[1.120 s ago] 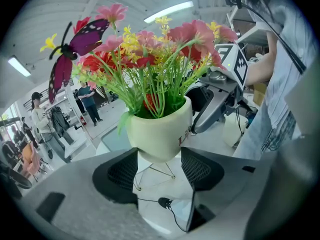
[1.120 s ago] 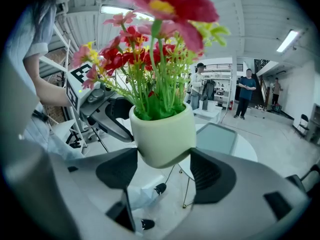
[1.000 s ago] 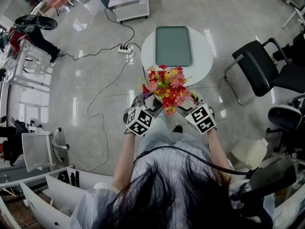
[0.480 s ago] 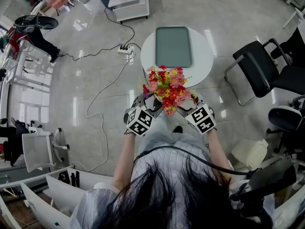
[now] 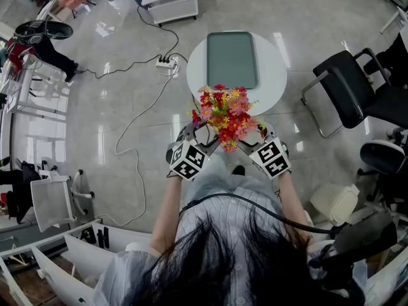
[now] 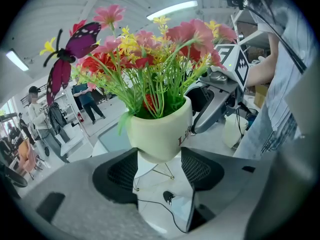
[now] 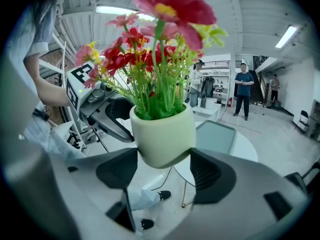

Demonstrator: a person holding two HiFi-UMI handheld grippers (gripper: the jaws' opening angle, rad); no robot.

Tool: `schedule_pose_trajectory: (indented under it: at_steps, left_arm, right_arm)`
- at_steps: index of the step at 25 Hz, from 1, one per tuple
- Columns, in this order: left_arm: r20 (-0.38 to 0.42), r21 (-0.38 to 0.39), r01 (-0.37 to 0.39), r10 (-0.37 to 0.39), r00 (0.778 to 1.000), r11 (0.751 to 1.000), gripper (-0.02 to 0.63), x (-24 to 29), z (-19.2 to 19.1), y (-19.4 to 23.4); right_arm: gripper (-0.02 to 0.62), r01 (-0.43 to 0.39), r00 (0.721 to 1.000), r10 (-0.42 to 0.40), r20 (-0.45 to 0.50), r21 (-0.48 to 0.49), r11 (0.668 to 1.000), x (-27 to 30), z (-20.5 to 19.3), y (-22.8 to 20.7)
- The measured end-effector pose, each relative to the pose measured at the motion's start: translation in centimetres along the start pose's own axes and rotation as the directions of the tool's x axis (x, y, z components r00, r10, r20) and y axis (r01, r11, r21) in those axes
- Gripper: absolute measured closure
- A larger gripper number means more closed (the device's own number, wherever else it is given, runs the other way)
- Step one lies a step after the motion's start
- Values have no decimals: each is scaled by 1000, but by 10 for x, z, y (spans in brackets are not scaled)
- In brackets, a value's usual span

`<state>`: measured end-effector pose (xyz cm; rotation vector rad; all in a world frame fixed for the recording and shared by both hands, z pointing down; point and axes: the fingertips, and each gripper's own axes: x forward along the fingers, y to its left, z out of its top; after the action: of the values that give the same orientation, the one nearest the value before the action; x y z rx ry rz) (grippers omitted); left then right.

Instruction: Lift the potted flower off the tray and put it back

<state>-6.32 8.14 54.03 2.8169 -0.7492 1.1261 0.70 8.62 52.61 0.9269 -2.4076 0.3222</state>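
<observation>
Pinching potted flower (image 6: 159,131): all four fingers (image 6: 117,174)

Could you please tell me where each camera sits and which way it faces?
Head view: on the head, looking down at potted flower, tray; hair, arms show.
Left gripper view: on left gripper, facing the potted flower between its jaws.
Right gripper view: on right gripper, likewise.
All share the potted flower.

Long dark hair (image 5: 217,266), a pale striped shirt (image 5: 220,212) and a black cable (image 5: 268,210) across it.
</observation>
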Motion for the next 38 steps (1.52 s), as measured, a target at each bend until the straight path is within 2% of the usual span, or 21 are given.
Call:
schedule_pose_trajectory:
  at_steps: [15, 38]
  left_arm:
    - [-6, 14, 42, -42, 999, 999, 339, 37, 19, 61]
    - [-5, 77, 83, -83, 997, 994, 339, 120, 63, 208]
  right_arm:
    - [258, 18, 1000, -17, -19, 40, 999, 33, 26, -57]
    - [258, 53, 998, -52, -39, 23, 998, 117, 89, -195]
